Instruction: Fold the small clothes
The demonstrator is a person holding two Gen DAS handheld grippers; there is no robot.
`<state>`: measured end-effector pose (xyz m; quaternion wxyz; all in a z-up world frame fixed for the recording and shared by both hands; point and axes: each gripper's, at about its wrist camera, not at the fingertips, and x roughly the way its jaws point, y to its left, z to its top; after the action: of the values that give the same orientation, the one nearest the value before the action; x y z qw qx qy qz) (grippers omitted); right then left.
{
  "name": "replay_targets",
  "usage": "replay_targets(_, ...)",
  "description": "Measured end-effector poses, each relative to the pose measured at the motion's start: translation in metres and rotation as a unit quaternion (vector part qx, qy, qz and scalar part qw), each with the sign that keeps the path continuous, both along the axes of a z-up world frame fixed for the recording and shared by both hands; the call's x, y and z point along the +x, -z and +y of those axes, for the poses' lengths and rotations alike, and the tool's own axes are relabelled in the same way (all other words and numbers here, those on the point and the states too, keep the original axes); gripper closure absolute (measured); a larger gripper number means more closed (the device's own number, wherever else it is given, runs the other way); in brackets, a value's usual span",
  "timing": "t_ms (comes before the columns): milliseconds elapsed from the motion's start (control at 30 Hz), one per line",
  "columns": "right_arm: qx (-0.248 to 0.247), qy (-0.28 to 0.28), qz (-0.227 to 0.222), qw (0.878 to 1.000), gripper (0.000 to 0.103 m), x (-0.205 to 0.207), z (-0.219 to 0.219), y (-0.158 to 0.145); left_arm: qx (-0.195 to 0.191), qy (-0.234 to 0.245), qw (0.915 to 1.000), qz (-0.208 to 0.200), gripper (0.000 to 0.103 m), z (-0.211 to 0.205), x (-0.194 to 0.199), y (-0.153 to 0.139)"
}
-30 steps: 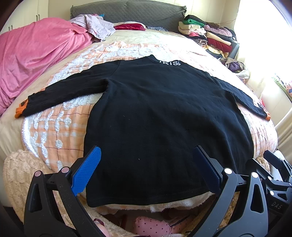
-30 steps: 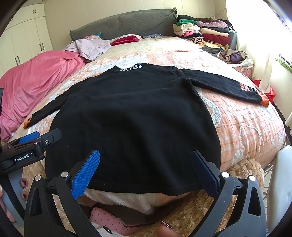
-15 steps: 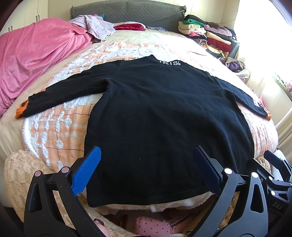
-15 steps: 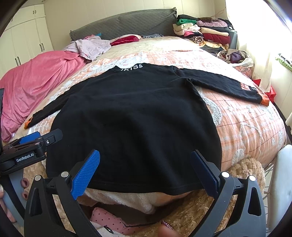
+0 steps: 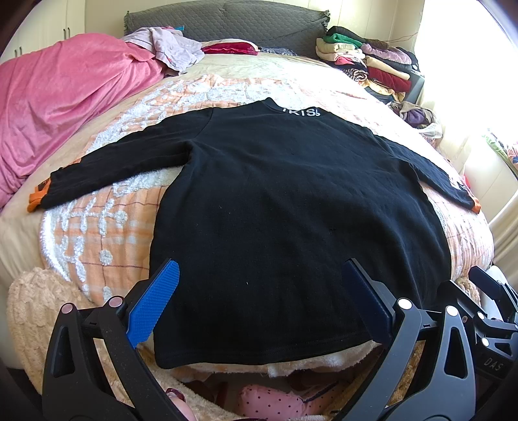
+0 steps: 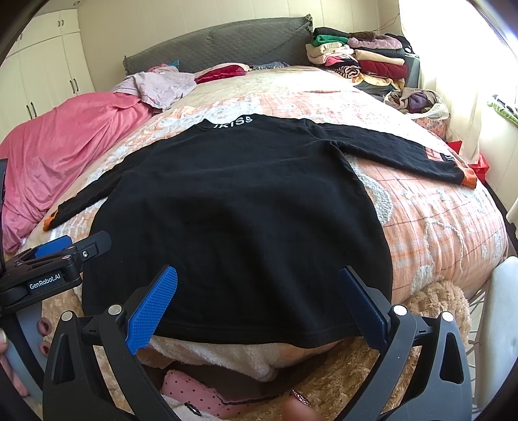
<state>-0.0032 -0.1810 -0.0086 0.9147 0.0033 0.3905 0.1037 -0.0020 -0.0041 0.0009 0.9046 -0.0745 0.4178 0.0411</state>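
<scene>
A black long-sleeved top (image 5: 291, 207) lies flat on the bed, back up, both sleeves spread out, orange cuffs at the ends. White letters mark its collar (image 5: 300, 112). It also shows in the right wrist view (image 6: 239, 207). My left gripper (image 5: 259, 301) is open and empty, hovering over the hem near the bed's foot. My right gripper (image 6: 255, 301) is open and empty over the hem too. The left gripper also shows at the left edge of the right wrist view (image 6: 55, 259).
An orange-and-white patterned blanket (image 5: 106, 226) covers the bed. A pink blanket (image 5: 55, 107) is bunched at the left. Folded clothes are stacked (image 5: 365, 61) at the far right by the grey headboard (image 5: 226, 22). A pink dotted garment (image 5: 275, 401) lies below the bed's foot.
</scene>
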Motion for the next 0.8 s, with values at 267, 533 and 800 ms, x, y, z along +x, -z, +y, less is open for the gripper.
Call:
replay_targets(267, 0.004, 0.003, 0.006, 1.000, 0.004, 0.003, 0.000, 0.002, 0.000, 0.004, 1.0000, 0.002, 0.008, 0.001, 0.005, 0.000)
replay_targets(533, 0.012, 0.008, 0.011, 1.000, 0.004, 0.008, -0.006, 0.006, -0.007, 0.014, 0.9999, 0.005, 0.008, -0.001, 0.011, 0.005)
replay_targets(800, 0.015, 0.013, 0.018, 1.000, 0.004, 0.019, -0.010, 0.008, -0.021, 0.031, 0.9992, 0.014, 0.008, -0.004, 0.023, 0.012)
